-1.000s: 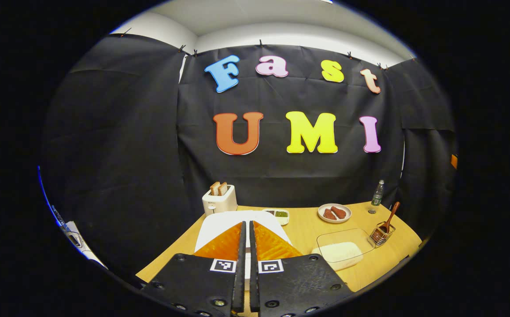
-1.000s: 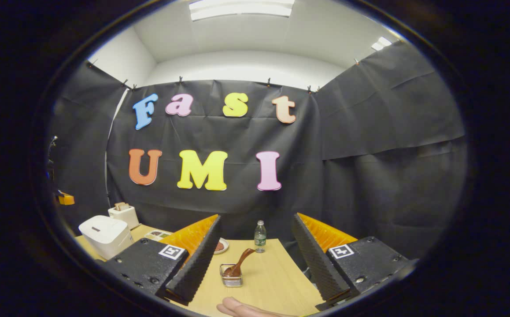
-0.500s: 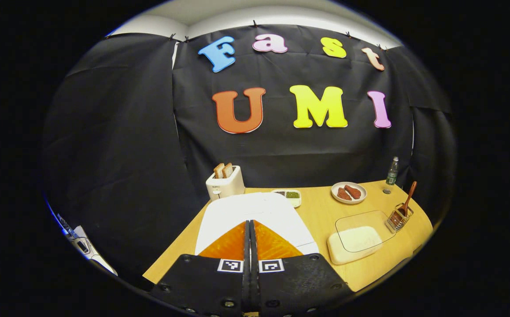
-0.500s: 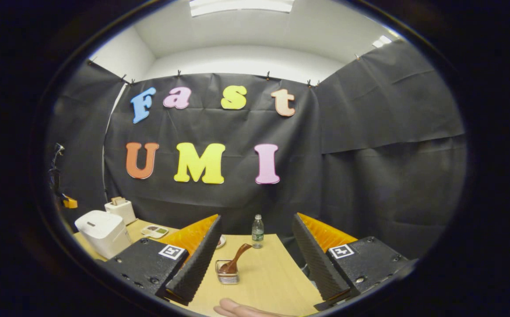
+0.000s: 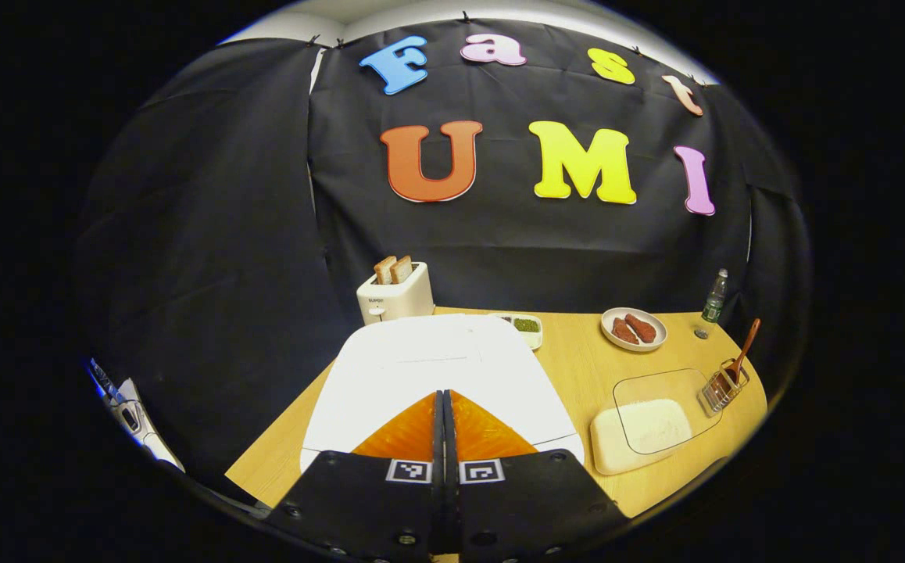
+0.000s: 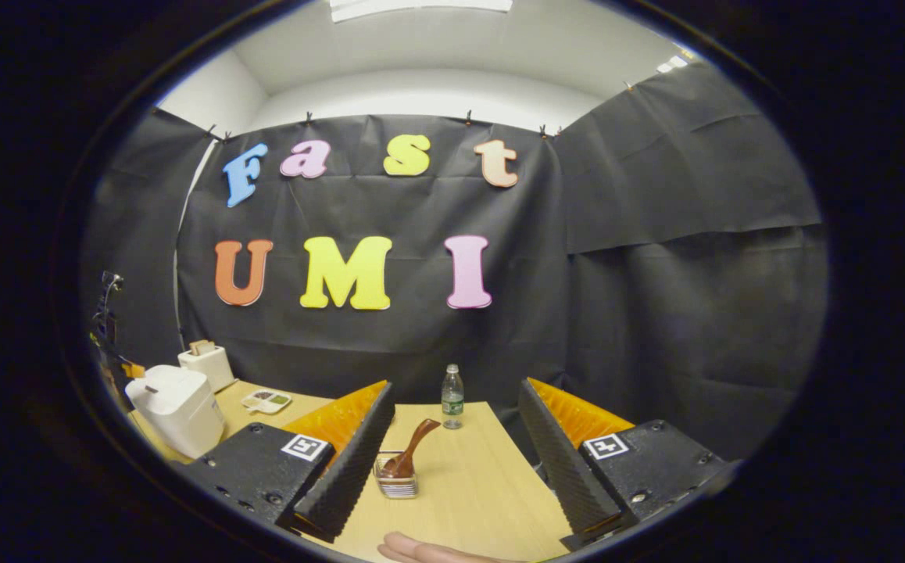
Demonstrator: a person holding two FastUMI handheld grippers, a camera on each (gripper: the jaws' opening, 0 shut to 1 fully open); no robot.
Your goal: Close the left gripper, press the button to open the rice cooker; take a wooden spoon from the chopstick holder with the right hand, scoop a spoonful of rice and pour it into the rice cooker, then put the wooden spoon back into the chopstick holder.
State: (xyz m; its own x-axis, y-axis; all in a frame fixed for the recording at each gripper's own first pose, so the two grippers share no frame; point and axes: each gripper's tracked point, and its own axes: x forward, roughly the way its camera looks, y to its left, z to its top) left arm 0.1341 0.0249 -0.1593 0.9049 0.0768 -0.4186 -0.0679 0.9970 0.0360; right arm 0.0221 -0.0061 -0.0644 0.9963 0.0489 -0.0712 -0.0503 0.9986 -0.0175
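The white rice cooker (image 5: 437, 375) stands with its lid down right under my left gripper (image 5: 444, 395), whose fingers are pressed together, shut on nothing, just above the lid's near part. In the right gripper view the same cooker (image 6: 175, 407) stands at the far left. A wooden spoon (image 6: 412, 453) leans in the wire chopstick holder (image 6: 396, 483) on the table, ahead of my open right gripper (image 6: 452, 418). In the left gripper view the spoon (image 5: 742, 352) and holder (image 5: 724, 387) stand at the far right, beside a clear container of rice (image 5: 648, 426).
A toaster (image 5: 394, 293) with bread stands behind the cooker. A small dish (image 5: 524, 327), a plate of meat (image 5: 634, 329) and a water bottle (image 5: 715, 299) line the back of the wooden table (image 5: 570, 367). A fingertip (image 6: 421, 547) shows at the bottom.
My left gripper has shut fully and moved down and forward over the cooker, which looks bigger. My right gripper has tilted slightly down toward the holder, staying open.
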